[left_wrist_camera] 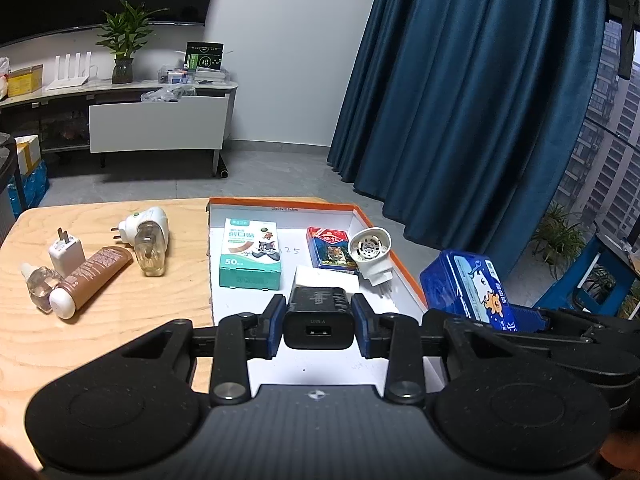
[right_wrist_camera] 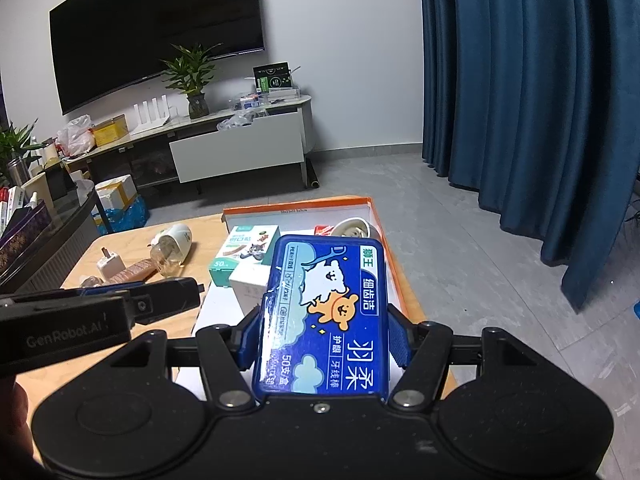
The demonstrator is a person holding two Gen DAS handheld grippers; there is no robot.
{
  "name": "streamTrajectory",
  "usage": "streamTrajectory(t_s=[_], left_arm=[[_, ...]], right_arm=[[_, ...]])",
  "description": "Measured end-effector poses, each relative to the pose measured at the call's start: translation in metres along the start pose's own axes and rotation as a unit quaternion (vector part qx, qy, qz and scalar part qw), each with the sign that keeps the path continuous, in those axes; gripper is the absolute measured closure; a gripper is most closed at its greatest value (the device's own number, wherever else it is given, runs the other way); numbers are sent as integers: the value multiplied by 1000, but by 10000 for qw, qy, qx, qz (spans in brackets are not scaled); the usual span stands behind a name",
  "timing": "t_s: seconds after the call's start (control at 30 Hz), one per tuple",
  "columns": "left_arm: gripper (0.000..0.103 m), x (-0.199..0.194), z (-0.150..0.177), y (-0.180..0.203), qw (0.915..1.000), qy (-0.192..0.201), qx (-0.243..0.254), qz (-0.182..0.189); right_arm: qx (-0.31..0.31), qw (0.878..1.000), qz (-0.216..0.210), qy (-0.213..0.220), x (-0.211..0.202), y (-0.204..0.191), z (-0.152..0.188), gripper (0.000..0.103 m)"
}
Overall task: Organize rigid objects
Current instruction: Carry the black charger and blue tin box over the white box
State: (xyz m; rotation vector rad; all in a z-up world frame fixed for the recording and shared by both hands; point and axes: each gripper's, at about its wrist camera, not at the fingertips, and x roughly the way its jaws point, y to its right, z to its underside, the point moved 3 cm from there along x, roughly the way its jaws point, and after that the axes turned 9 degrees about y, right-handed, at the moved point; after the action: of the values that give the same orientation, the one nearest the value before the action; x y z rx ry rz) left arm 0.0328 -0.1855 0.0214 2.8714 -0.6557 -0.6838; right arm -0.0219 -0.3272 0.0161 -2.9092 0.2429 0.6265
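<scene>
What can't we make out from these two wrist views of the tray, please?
- Left wrist view: the white box in the tray is mostly hidden behind the black USB charger clamped in the left gripper.
- Right wrist view: the blue floss box in the right gripper covers the tray's near right part.
- Right wrist view: the red box is nearly hidden.

grey tiled floor point(left_wrist_camera: 280, 168), blue curtain point(left_wrist_camera: 472, 92), white wall point(right_wrist_camera: 340, 40), dark tv point(right_wrist_camera: 156, 28) above a low cabinet point(right_wrist_camera: 236, 148)
</scene>
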Motion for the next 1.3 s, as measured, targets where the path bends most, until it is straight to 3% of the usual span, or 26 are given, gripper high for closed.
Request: streamTrajectory(t_s=[1.3], left_arm=[[67,37,-27,-11,9999,23,-143,-34]], right_arm=[[-37,9999,-102,60,34,-4,-25,29]])
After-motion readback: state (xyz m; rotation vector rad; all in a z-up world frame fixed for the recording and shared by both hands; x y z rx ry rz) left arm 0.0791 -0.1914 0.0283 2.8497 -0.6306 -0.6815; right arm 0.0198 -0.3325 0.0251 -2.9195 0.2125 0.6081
